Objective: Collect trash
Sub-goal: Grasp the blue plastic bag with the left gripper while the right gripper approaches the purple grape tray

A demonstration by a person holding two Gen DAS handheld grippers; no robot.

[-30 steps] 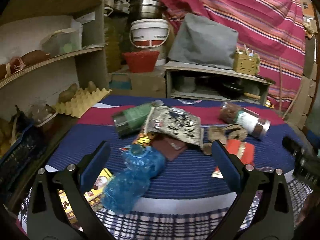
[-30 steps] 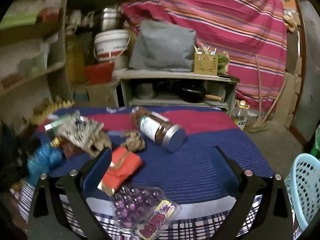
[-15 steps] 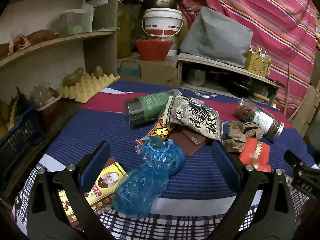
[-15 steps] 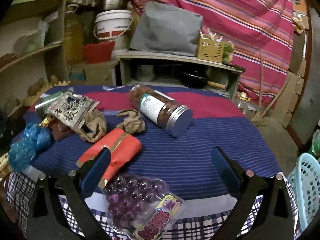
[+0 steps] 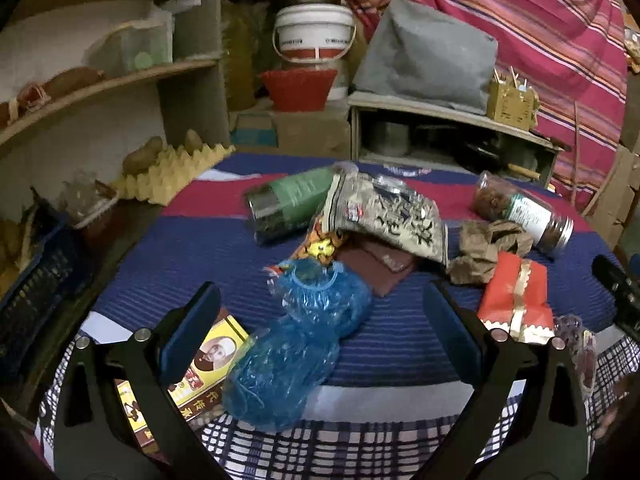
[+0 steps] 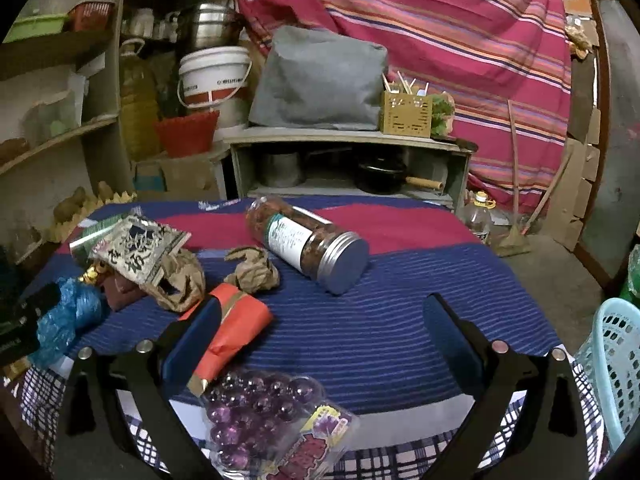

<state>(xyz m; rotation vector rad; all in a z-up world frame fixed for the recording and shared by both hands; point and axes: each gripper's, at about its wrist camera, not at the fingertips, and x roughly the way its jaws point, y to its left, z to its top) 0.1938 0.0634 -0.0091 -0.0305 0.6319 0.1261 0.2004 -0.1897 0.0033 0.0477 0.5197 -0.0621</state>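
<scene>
Both grippers have come closer to the table, and the left gripper (image 5: 320, 320), wide open and holding nothing, hangs right over the crumpled blue bag (image 5: 296, 344) near the front edge, so it should go straight down and squeeze gently.
</scene>
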